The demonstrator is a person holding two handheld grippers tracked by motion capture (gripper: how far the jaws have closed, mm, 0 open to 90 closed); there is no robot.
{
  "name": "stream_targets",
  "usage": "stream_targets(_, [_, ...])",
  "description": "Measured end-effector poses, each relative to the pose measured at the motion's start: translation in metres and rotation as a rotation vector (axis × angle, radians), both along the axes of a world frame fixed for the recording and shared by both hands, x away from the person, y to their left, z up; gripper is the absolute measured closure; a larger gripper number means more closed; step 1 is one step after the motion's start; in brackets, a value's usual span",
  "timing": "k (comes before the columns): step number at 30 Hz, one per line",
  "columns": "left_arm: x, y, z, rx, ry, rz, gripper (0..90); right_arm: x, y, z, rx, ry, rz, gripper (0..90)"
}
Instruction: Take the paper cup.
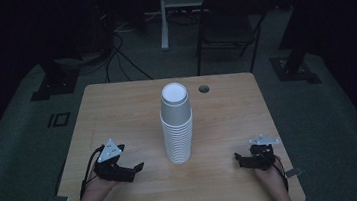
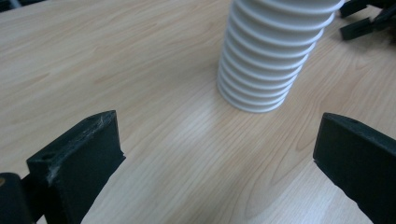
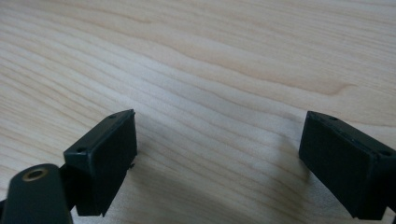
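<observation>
A tall stack of white paper cups [image 1: 177,125], nested upside down, stands at the middle of the wooden table [image 1: 117,112]. My left gripper [image 1: 136,171] rests on the table to the left of the stack, pointing toward it, open. In the left gripper view its jaws stand wide apart around bare wood, with my left gripper [image 2: 217,158] well short of the cup stack [image 2: 268,60]. My right gripper [image 1: 238,161] lies to the right of the stack, also open. My right gripper [image 3: 224,158] has only table wood between its jaws.
A round cable hole [image 1: 204,88] sits in the table behind the stack. Beyond the far edge stand a dark folding chair [image 1: 231,24] and a white desk frame [image 1: 162,16], and cables lie on the floor. My right gripper's black jaws [image 2: 364,18] lie past the stack.
</observation>
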State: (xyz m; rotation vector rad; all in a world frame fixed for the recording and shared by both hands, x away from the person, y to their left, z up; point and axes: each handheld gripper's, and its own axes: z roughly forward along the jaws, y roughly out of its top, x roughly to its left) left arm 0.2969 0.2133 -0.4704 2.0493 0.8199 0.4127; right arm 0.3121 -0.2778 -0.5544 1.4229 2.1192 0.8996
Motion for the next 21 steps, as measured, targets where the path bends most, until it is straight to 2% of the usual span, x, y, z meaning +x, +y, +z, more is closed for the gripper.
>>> stream_targets(3, [0.004, -0.005, 0.005, -0.001, -0.004, -0.015, 1.2, 0.0, 0.0, 0.0, 0.003, -0.001, -0.004, 10.8])
stream_targets(10, [0.01, -0.017, 0.023, -0.051, -0.024, -0.068, 1.2, 0.0, -0.001, -0.002, 0.011, -0.013, -0.014, 10.8])
stream_targets(16, [0.014, -0.029, 0.042, -0.055, -0.058, -0.105, 1.2, 0.0, -0.002, -0.002, 0.011, -0.012, -0.012, 10.8])
stream_targets(21, [0.016, -0.041, 0.055, -0.068, -0.07, -0.145, 1.2, 0.0, -0.002, -0.002, 0.01, -0.012, -0.011, 10.8])
